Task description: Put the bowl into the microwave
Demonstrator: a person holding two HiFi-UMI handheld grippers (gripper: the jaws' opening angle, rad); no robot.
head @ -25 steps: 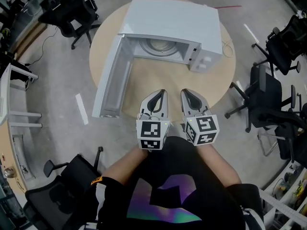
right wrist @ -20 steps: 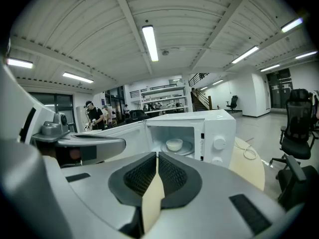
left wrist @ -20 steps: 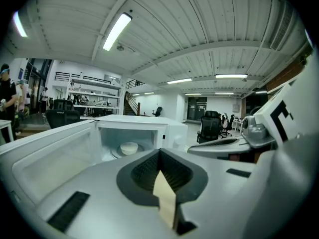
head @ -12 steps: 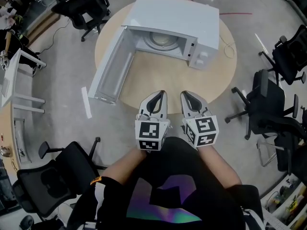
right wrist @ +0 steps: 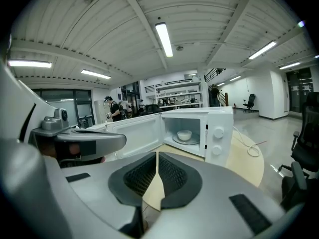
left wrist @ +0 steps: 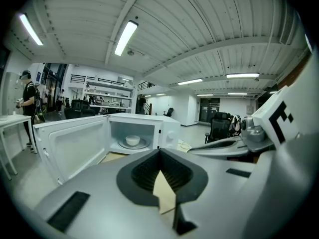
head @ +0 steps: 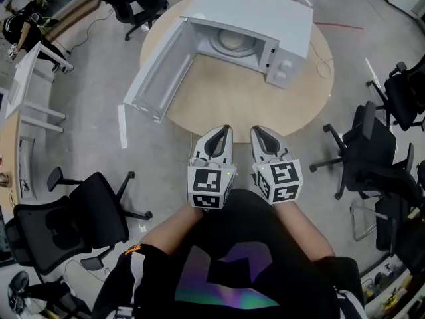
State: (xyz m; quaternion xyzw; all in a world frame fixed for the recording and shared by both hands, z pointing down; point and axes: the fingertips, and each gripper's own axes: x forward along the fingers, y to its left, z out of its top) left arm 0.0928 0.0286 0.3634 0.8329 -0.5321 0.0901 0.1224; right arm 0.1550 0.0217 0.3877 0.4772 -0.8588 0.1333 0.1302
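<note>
Head view: microwave, door open, is seen farther off than a second ago, with the bowl seated inside. Left gripper view: left gripper fingers are pressed together, empty. Right gripper view: right gripper likewise; placement is judged complete

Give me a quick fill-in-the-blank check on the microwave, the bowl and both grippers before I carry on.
The microwave door is ____.
The bowl sits ____ the microwave, on its turntable.
The left gripper and right gripper are both empty, jaws ____.

Missing words: open; inside; shut.
</note>
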